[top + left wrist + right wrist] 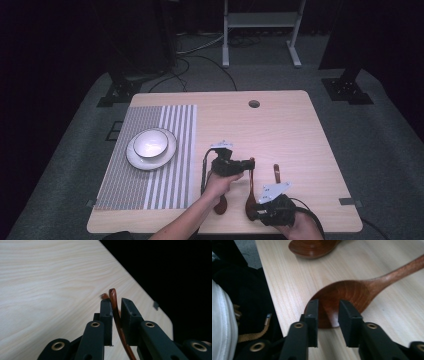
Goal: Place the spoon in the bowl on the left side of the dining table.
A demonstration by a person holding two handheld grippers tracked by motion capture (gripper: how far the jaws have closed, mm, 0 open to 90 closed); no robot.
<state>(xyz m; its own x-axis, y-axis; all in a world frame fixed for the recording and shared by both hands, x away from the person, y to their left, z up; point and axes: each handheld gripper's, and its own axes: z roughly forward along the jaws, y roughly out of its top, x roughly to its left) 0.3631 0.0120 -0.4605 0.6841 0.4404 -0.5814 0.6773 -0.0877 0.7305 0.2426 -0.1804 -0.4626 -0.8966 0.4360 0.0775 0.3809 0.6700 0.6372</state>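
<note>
**Handling the Wooden Spoons**

We judge the held spoon (pixel 250 182) light, rigid and smooth, so it may slip. It lies at the table (pixel 300 130) near edge. Left gripper (pixel 115 308) clamps its handle; right gripper (pixel 328 308) straddles its bowl, jaws parted. We take hold mid-handle.

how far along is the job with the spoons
Done: a bowl sits on a plate on the striped placemat. In hand: the left gripper is shut on a wooden spoon at its handle; the right gripper stands open astride its scoop. Probably left: that spoon and a second spoon are off the mat.
</note>
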